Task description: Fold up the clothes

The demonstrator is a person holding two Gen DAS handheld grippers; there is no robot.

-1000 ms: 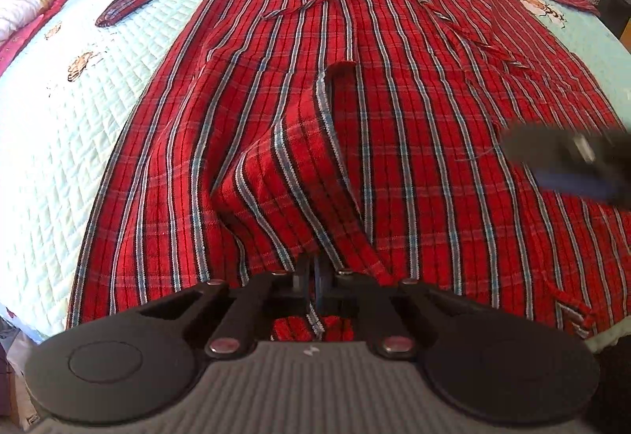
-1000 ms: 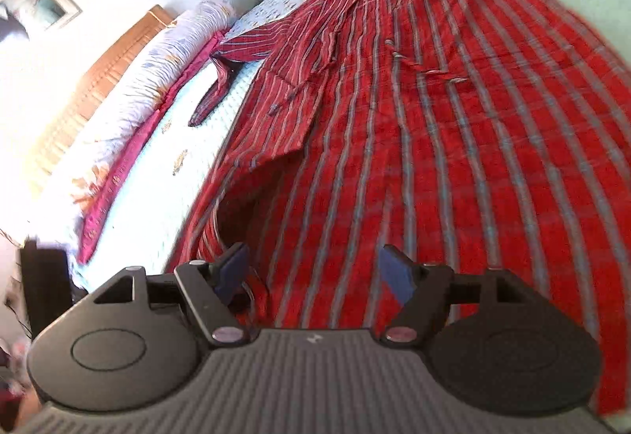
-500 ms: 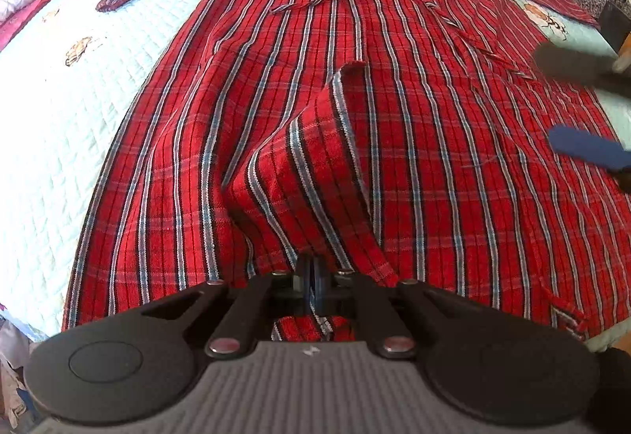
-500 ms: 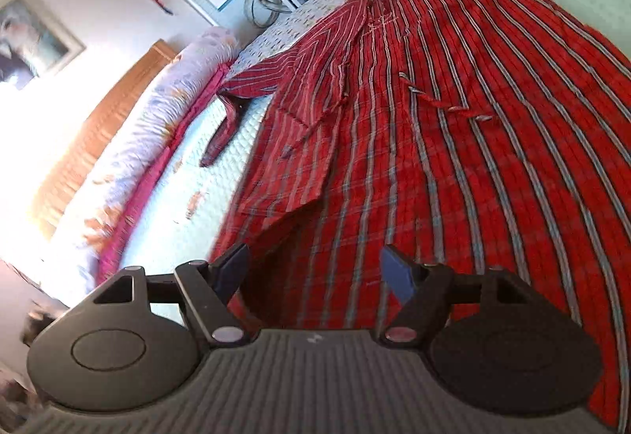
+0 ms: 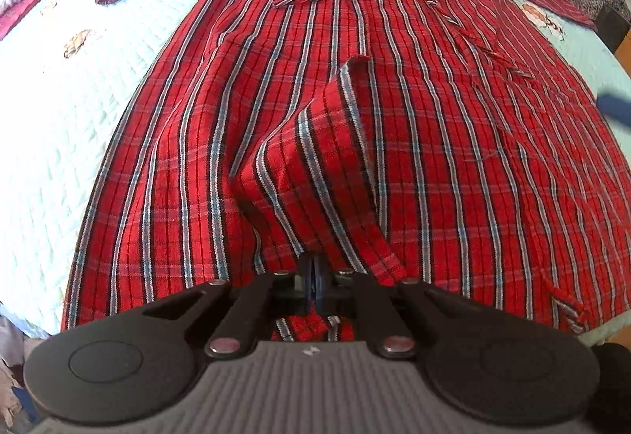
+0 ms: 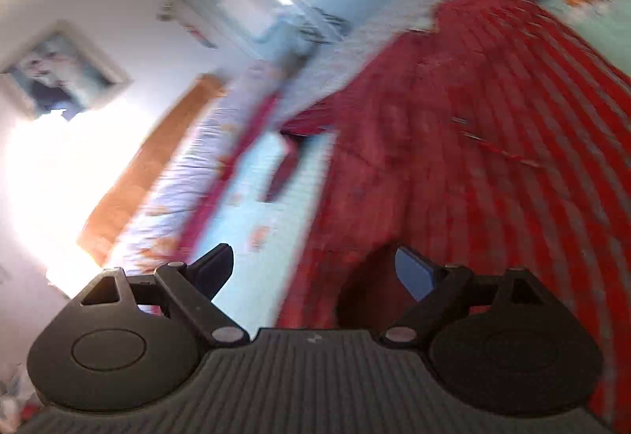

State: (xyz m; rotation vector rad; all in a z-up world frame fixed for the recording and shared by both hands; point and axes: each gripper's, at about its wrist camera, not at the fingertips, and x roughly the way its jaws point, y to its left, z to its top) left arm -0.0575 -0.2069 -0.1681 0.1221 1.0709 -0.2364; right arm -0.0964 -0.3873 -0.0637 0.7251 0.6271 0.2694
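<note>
Left gripper (image 5: 314,282) pinches the hem of the red plaid robe (image 5: 394,126), which spreads ahead over the quilted bedspread (image 5: 59,110). Right gripper (image 6: 315,270), jaws just widened and empty, hovers above the robe; a rolled duvet (image 6: 173,193) lies left.

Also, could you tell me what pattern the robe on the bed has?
The robe is red plaid with grey-blue and black stripes, clearest in the left wrist view.

Left gripper (image 5: 314,286): angled steeply downward, jaws pressed together on a pinch of red plaid cloth (image 5: 315,174) rising toward 12 o'clock; right gripper (image 6: 315,270): tilted shallowly downward, jaws just widened, spread apart, nothing held between them.
</note>
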